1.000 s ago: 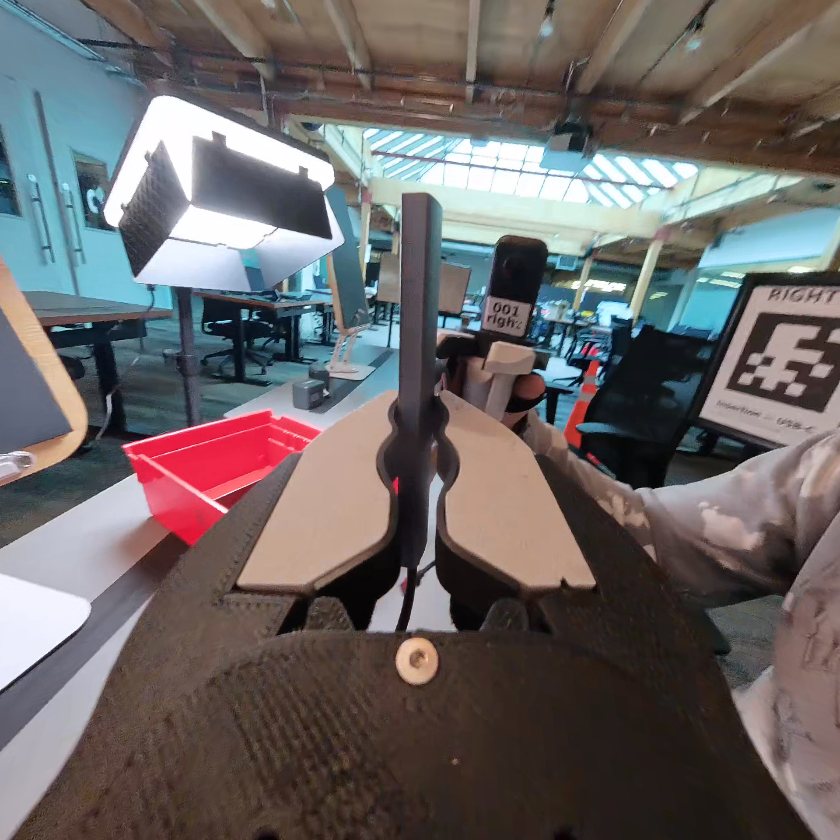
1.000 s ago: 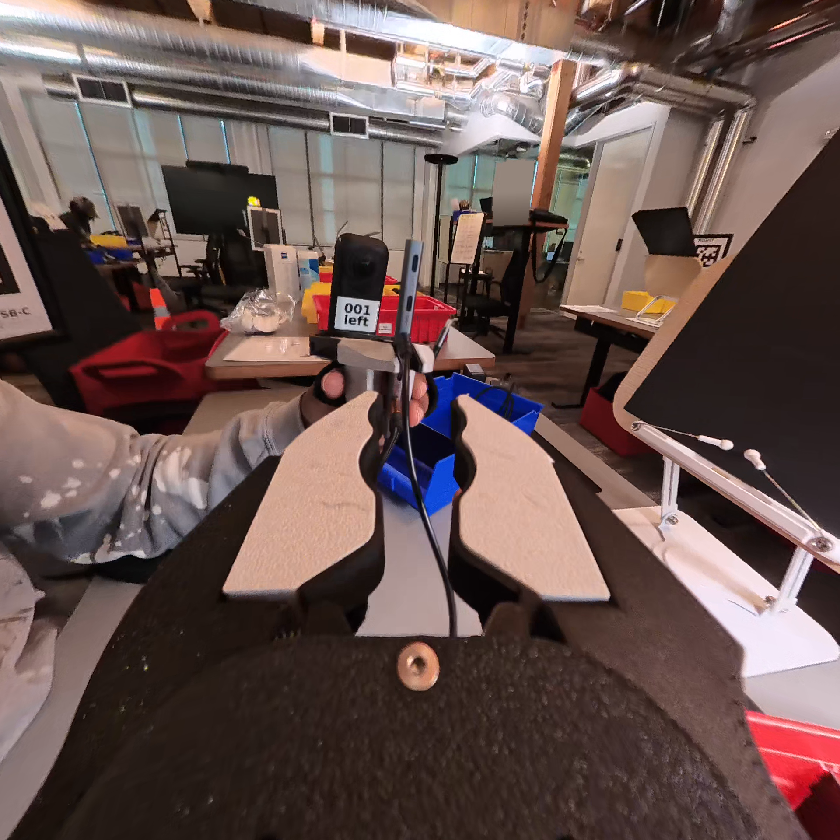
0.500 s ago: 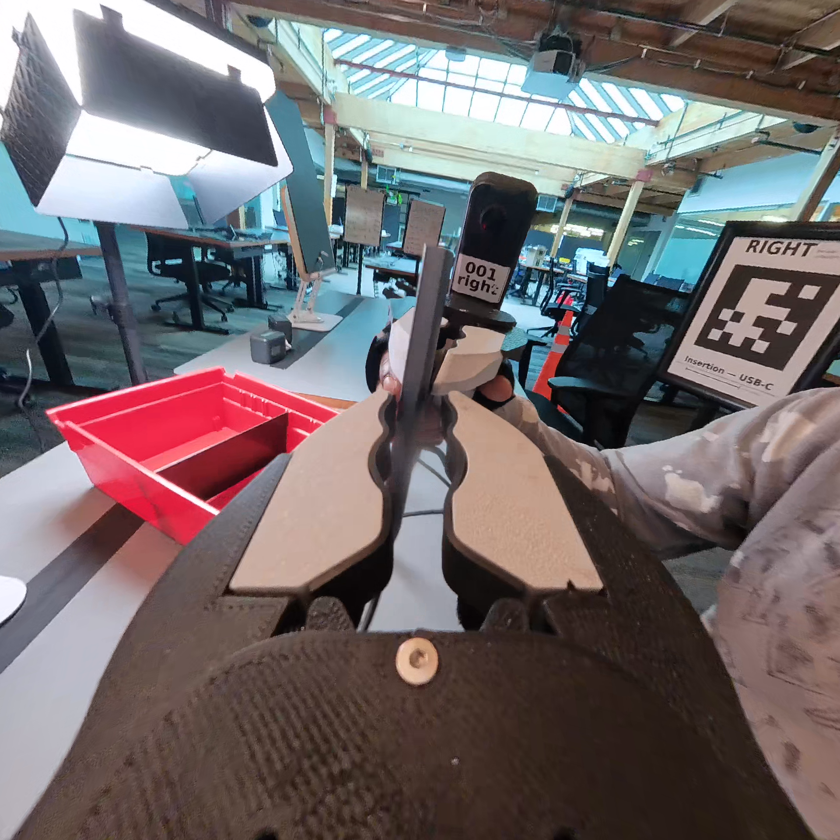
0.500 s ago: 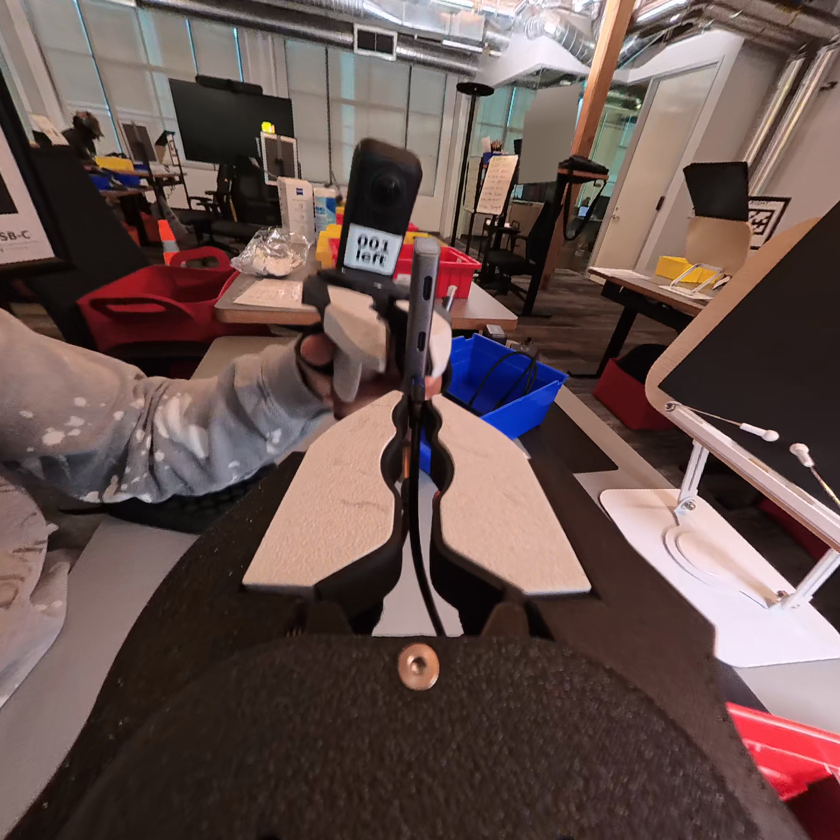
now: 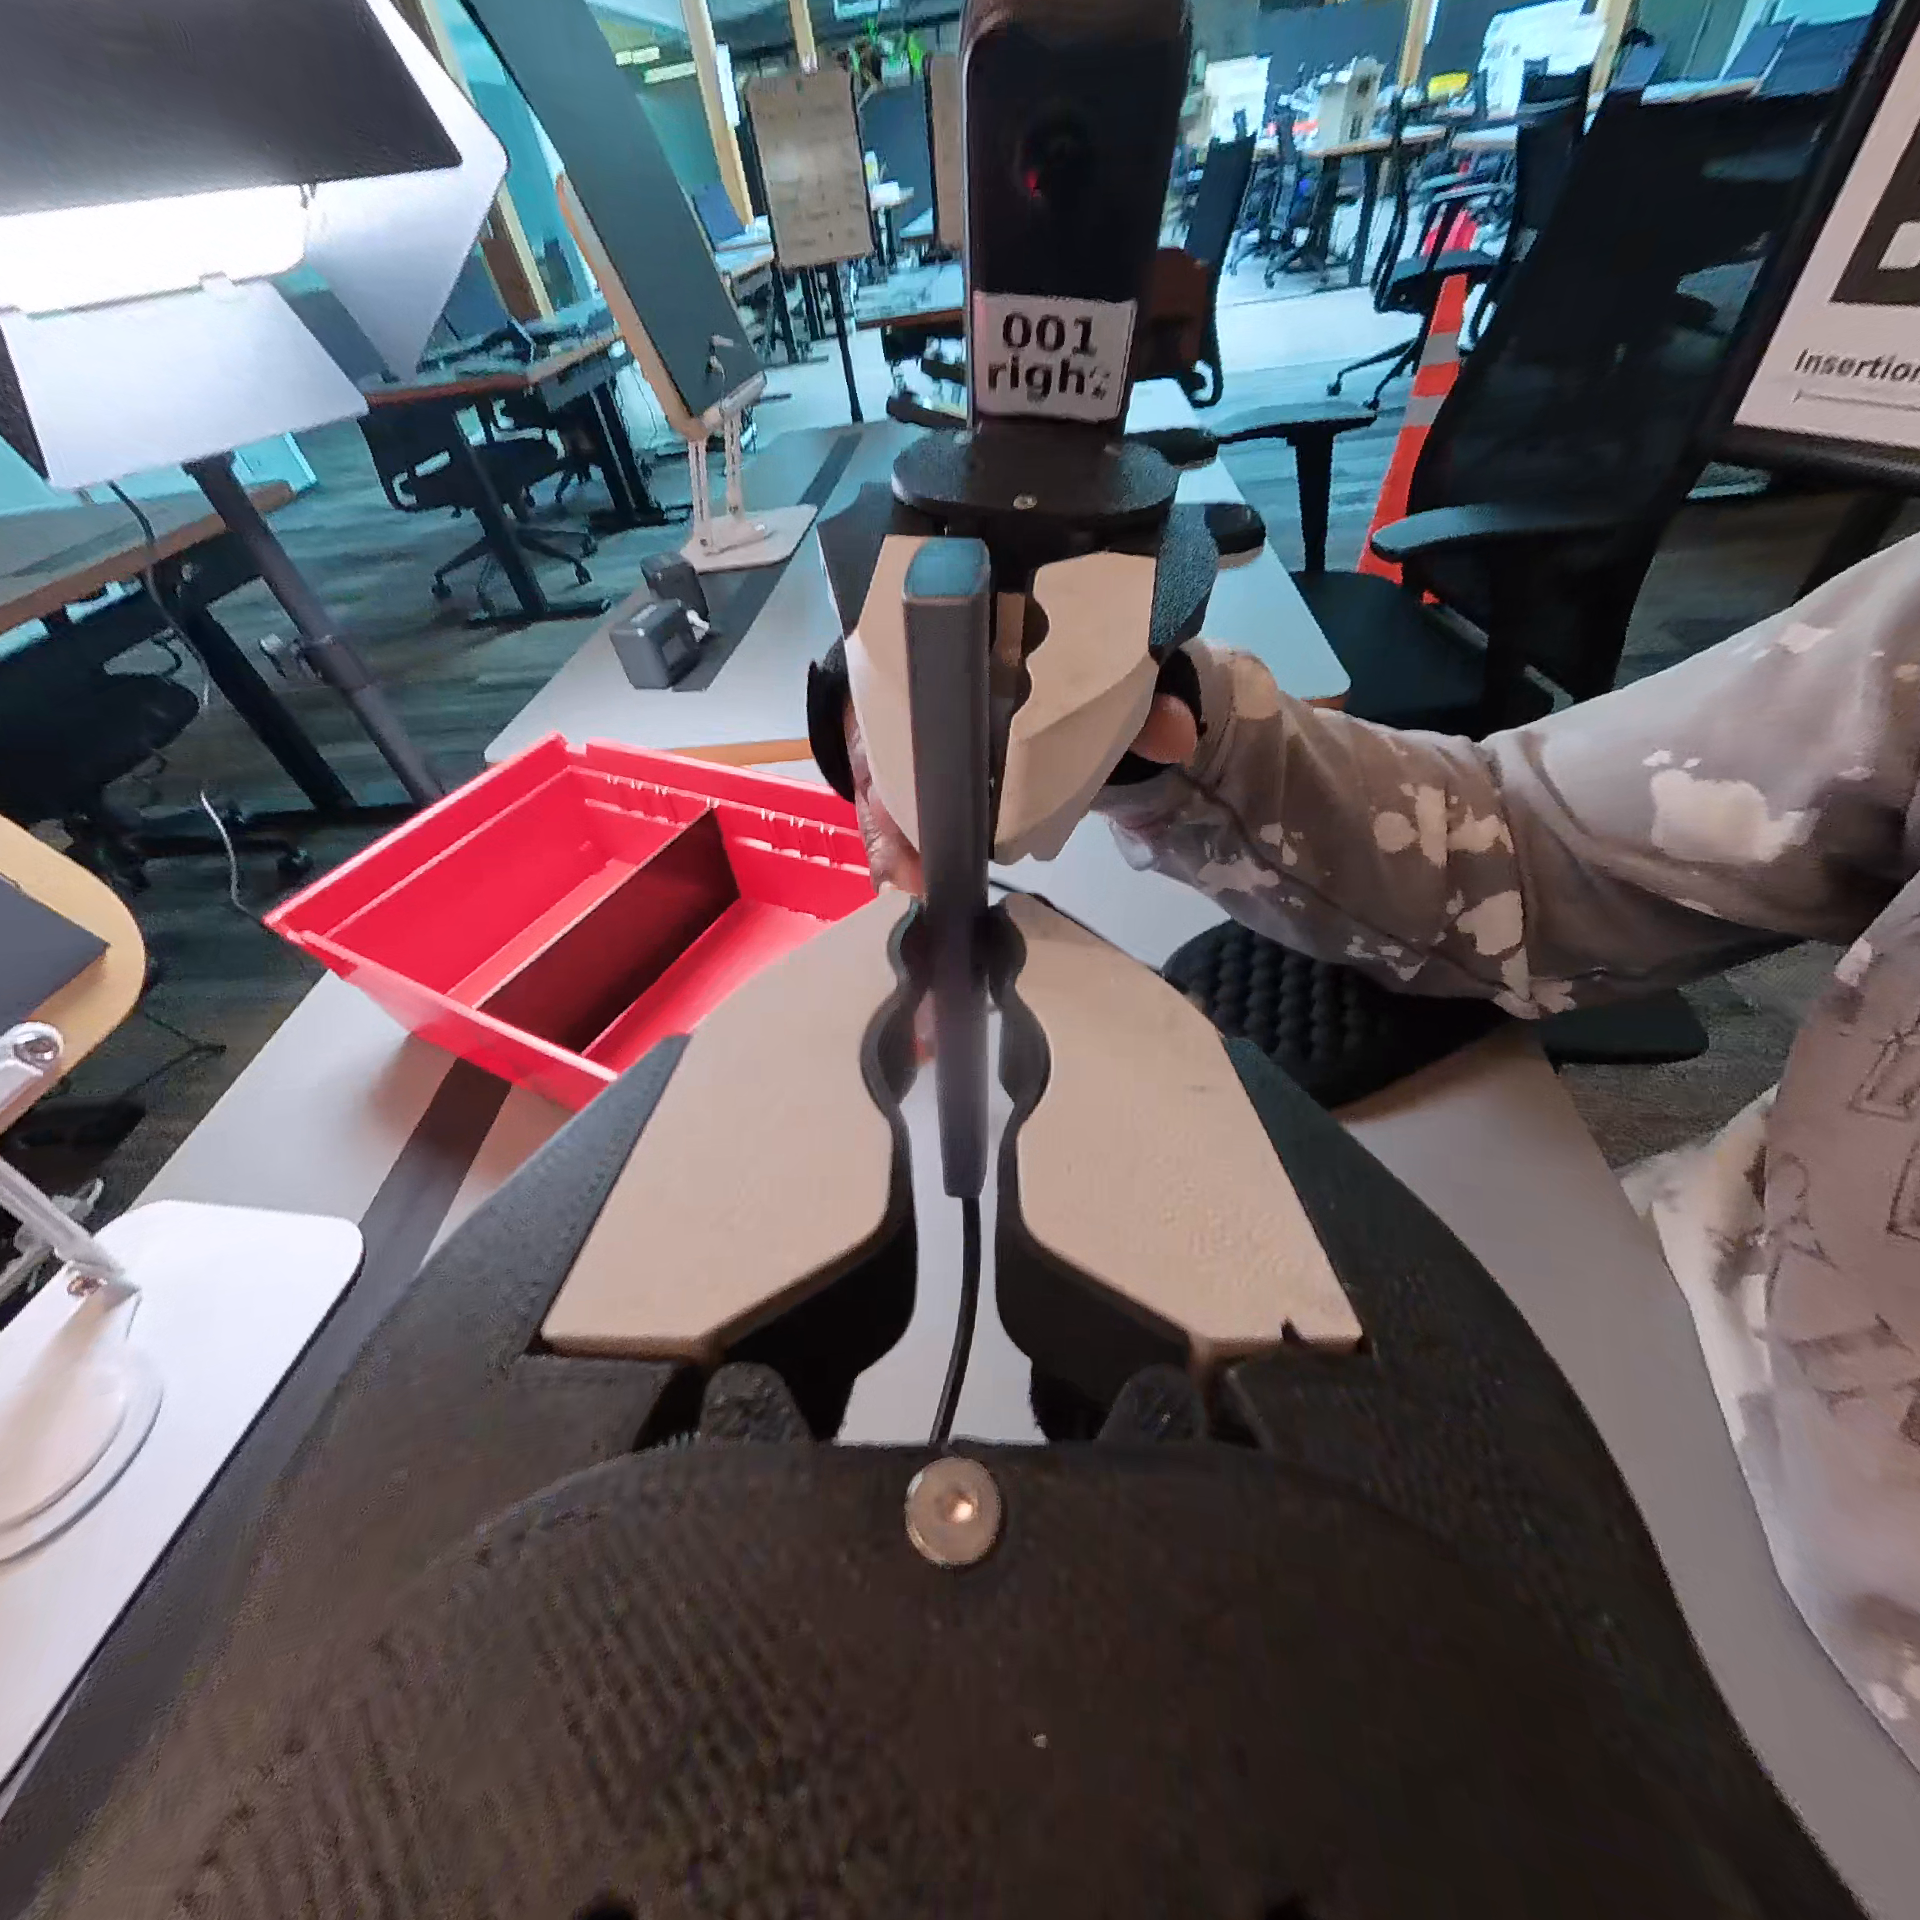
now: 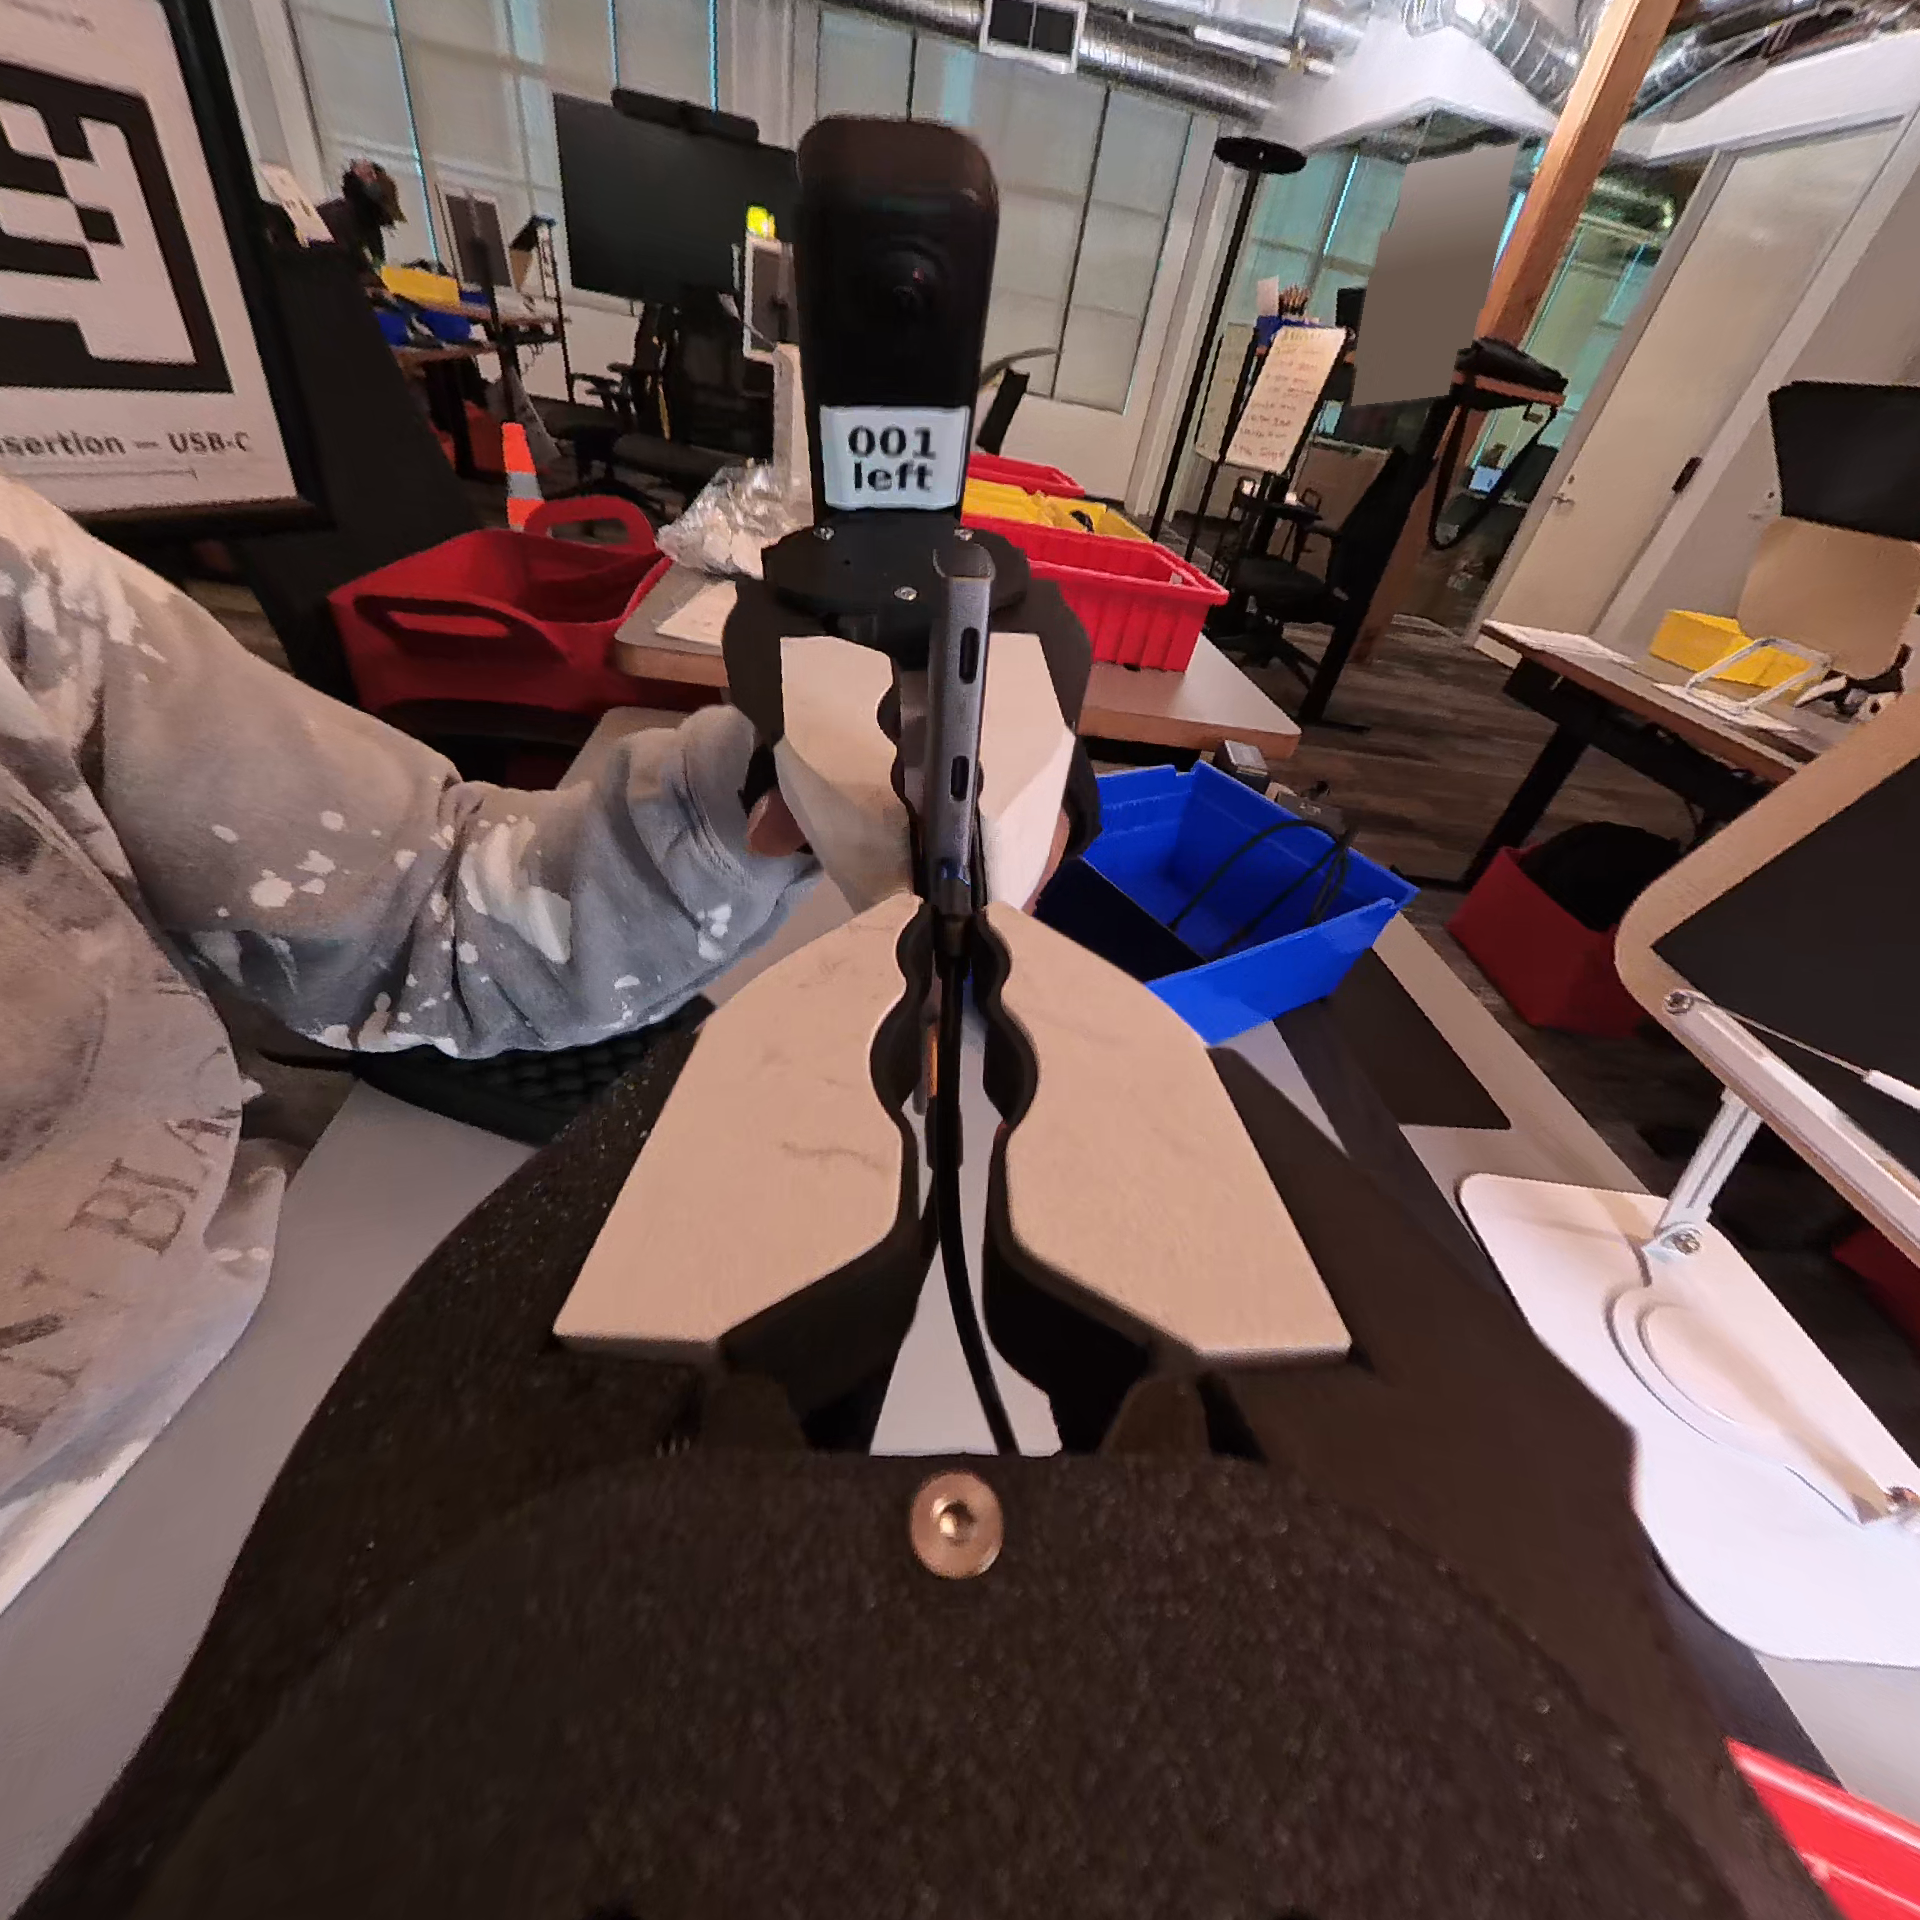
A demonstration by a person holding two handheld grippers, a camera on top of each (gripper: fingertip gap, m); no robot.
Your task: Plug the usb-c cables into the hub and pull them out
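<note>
We observe the left gripper (image 5: 948,940) clenched on the grey hub (image 5: 948,790), which stands upright and edge-on between its fingers (image 5: 748,1132). The hub's own thin black lead (image 5: 961,1320) runs from its lower end back through the gap between the fingers.

Directly opposite, we find the right gripper (image 6: 951,935) clenched on a black usb-c cable (image 6: 961,1247). Its plug end meets the hub (image 6: 956,727) at the lowest port on the narrow face; we cannot tell whether the plug is fully seated. Two further ports above it on that face stand unoccupied.

In the left wrist view the right gripper (image 5: 997,727) faces the camera just behind the hub, held by a hand (image 5: 1164,727) in a spotted grey sleeve (image 5: 1455,831). We note a red bin (image 5: 561,914) on the grey table (image 5: 312,1122) to the left. In the right wrist view a blue bin (image 6: 1247,914) holding more black cable lies on the table beyond the grippers.
</note>
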